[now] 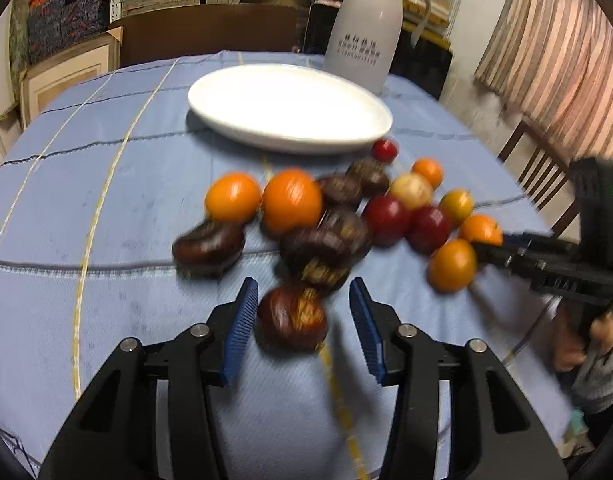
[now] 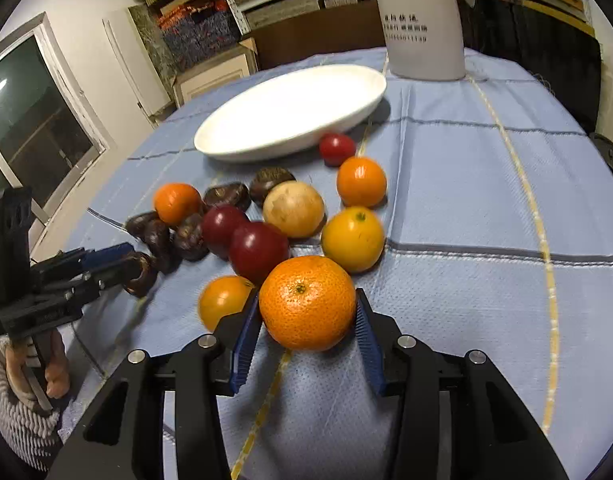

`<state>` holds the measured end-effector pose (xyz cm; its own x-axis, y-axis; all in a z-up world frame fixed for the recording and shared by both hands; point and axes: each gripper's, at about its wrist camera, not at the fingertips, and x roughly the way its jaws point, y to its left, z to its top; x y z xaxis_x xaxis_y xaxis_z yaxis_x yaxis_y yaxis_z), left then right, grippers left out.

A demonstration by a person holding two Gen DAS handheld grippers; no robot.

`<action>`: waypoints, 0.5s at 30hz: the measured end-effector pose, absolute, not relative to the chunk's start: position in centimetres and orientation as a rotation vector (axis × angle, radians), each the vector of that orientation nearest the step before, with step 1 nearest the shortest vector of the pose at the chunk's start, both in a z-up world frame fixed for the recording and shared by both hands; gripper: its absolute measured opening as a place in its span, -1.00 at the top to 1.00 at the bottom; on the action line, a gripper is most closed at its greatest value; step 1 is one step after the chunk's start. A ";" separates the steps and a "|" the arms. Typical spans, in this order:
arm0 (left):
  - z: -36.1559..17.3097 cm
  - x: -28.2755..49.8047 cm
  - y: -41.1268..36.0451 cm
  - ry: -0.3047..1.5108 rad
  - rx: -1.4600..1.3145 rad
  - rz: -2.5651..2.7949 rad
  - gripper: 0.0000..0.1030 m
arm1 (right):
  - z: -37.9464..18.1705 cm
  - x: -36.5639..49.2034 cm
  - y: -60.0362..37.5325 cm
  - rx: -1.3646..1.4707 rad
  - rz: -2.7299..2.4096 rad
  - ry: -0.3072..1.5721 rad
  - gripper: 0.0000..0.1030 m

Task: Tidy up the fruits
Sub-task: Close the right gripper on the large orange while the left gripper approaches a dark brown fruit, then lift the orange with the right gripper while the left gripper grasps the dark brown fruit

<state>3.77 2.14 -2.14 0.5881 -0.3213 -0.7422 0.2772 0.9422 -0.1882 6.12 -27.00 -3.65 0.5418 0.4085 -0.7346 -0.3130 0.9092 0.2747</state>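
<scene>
The right gripper [image 2: 308, 322] pinches a tangerine [image 2: 307, 302], both blue pads [image 2: 246, 336] touching its sides, near the table's [image 2: 466, 184] front edge. The left gripper [image 1: 303, 326] has its jaws spread around a chestnut [image 1: 292, 317]; its left pad [image 1: 242, 328] looks to touch the nut, the right one stands apart, though the view is blurred. The other fruits lie clustered mid-table: chestnuts [image 2: 226, 197], red plums [image 2: 258, 252], more tangerines [image 2: 361, 181] and a pale round fruit [image 2: 293, 209]. Behind them, toward the far edge, sits a white plate [image 2: 242, 136], with a small red fruit [image 2: 337, 148] just beside its rim. A white jug [image 2: 420, 20] stands at the far edge.
</scene>
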 end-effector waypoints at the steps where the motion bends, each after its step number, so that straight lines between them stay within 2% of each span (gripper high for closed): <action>1: -1.2 4.3 2.2 0.861 -0.068 -0.362 0.09 | -2.8 6.1 -27.1 0.116 0.434 0.888 0.11; 8: 4.4 10.5 0.6 0.775 -0.050 -0.341 0.09 | 3.9 10.5 -26.3 0.120 0.418 0.771 0.11; 15: 3.6 17.2 -0.6 0.825 -0.081 -0.323 0.12 | 3.2 17.6 -24.7 0.222 0.404 0.780 0.11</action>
<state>17.21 -0.64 3.61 0.6324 -0.3132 -0.7085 0.2506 0.9481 -0.1955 17.60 -24.67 3.16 0.6401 0.4315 -0.6357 -0.2698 0.9010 0.3398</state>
